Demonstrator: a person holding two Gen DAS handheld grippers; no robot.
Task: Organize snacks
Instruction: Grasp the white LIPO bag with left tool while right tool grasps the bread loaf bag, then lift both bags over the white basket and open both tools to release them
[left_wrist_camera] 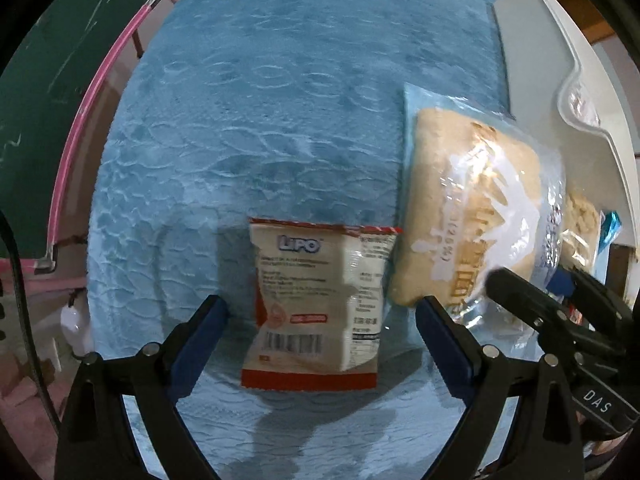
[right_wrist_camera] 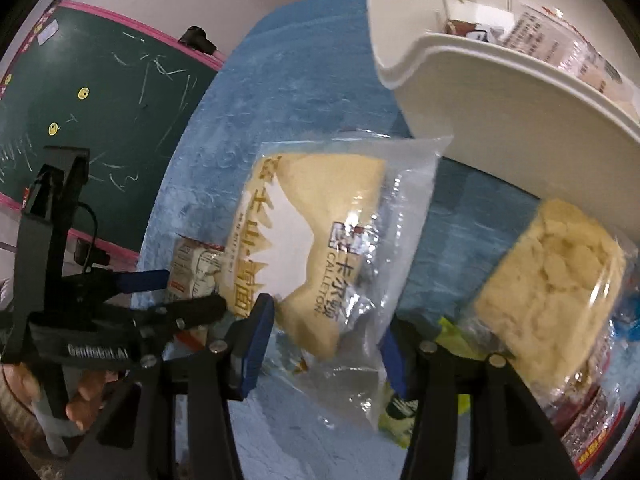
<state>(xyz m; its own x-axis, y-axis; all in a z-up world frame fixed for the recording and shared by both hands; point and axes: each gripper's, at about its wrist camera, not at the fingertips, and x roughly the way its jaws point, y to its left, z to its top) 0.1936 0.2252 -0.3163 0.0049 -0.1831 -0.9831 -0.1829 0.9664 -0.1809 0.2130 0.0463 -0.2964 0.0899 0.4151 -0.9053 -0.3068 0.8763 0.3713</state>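
Note:
A small white and red LIPO snack packet (left_wrist_camera: 316, 304) lies flat on the blue cloth (left_wrist_camera: 280, 120). My left gripper (left_wrist_camera: 322, 312) points down over it, a blue pad on each side, with gaps between pads and packet, so it is open. A clear bag of pale bread (right_wrist_camera: 312, 240) sits right of the packet. My right gripper (right_wrist_camera: 326, 344) is shut on the near end of that bag, and its right pad shows through the plastic. The same bread bag (left_wrist_camera: 472, 216) fills the right of the left wrist view.
A white plastic bin (right_wrist_camera: 500, 120) holding packets stands at the back right. A second clear bag of crumbly pastry (right_wrist_camera: 548, 280), a yellow-green packet (right_wrist_camera: 452, 332) and red wrappers (right_wrist_camera: 588, 420) lie on the right. A green chalkboard (right_wrist_camera: 100, 100) with a pink frame stands on the left.

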